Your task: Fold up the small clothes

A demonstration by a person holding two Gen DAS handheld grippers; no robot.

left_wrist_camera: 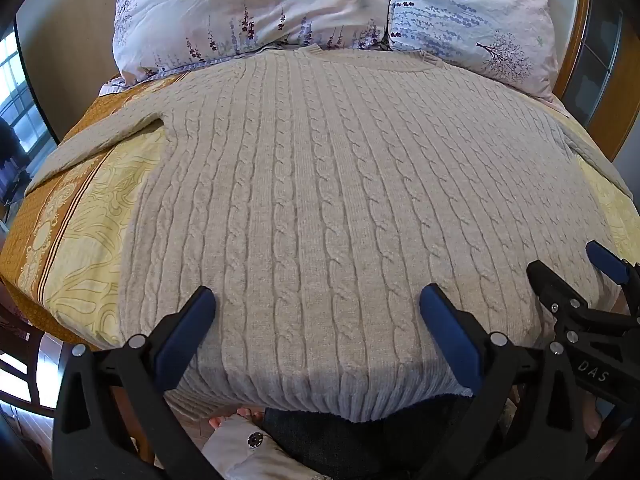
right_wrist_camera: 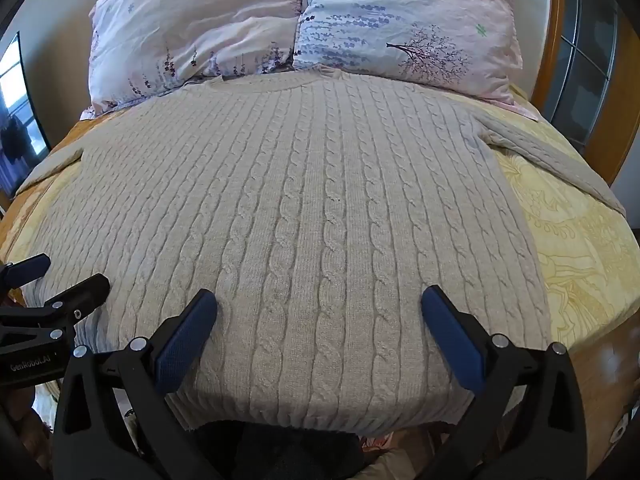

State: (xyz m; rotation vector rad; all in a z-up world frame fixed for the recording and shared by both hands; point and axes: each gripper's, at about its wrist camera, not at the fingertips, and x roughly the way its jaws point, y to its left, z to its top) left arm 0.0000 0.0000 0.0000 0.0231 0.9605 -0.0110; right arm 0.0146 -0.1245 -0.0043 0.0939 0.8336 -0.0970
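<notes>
Sweater laid flat on the bed, no fold made yet.

The left hand-held gripper (left_wrist_camera: 318, 320) hovers with fingers spread above the hem of the beige cable-knit sweater (left_wrist_camera: 320, 200), which lies spread on the bed (left_wrist_camera: 80, 248), sleeves out, collar toward the pillows (left_wrist_camera: 260, 12); the right hand-held gripper (right_wrist_camera: 319, 320) is likewise spread, holding nothing. All folding remains.

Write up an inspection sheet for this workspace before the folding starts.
Surface: bed with yellow patterned bedspread.
Job's things: beige cable-knit sweater spread flat, unfolded, sleeves out to both sides, hem at the near edge.
Clutter: two floral pillows at the collar end.
Grippers: left gripper and right gripper open, empty, near the hem.
Cables: nothing seen.
Surroundings: wooden frame at right, window at left.
</notes>
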